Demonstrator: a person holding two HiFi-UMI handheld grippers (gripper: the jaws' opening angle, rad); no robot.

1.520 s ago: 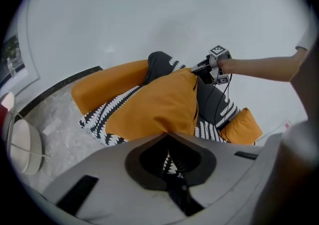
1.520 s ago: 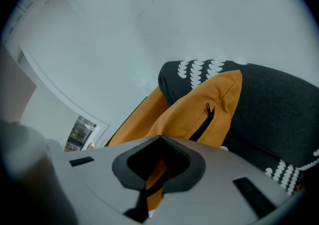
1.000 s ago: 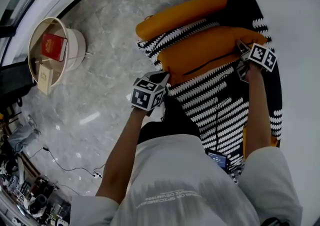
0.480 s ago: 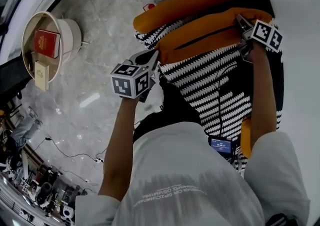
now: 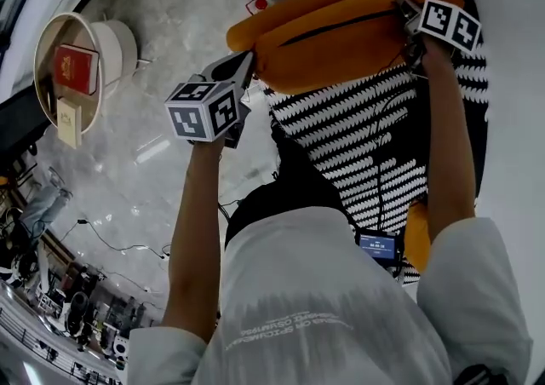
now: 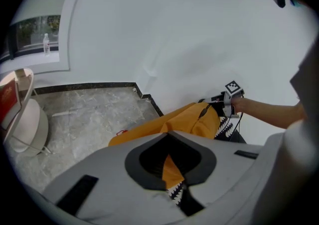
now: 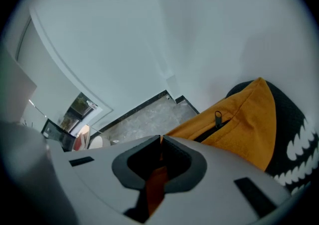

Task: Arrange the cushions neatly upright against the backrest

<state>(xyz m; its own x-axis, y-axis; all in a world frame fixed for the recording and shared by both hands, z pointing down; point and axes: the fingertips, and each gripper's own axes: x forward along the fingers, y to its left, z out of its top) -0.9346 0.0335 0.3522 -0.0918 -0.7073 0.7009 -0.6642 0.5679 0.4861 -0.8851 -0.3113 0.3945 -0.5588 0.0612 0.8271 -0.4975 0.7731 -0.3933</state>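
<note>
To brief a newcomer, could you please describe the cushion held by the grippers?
The black-and-white zigzag seat has two orange cushions. Yours is the nearer cushion, pinched between the left gripper and right gripper; only it shows a black zip.

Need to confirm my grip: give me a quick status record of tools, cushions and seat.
Left tool: shut on orange cushion, left end
Right tool: shut on the same cushion, right end
Cushion: held across black-and-white seat, zipper side up
Other: second orange cushion behind it, lying lengthwise
Aside: round table with red book, floor left
</note>
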